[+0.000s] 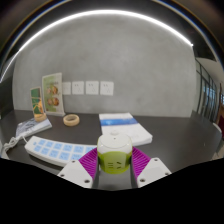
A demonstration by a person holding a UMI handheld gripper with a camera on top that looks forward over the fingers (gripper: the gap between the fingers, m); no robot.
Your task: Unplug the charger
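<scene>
At the far left, a white cable [12,142] trailed off the tabletop [170,135], likely the lead feeding the white power strip [56,151], which lay flat at the near left with its bluish sockets facing up so plugs could go in from above. Beyond it, against the grey wall, a small bottle [39,105] and an upright printed card [51,93] stood together, and a roll of tape [72,120] lay flat just to their right. A row of white wall plates [92,88] sat on the wall behind.

In the middle, the charger [114,152], a white block with a pale green lower part, sat between the two pads of the gripper [115,165]. The fingers had closed in until both pads appeared to press its sides, a grip that suited pulling it free. Whether it was seated in a socket could not be seen, as its base was hidden between the fingers.

Just beyond the charger, slightly right, a white and blue box [125,125] lay flat on the tabletop, well clear of the pull.
</scene>
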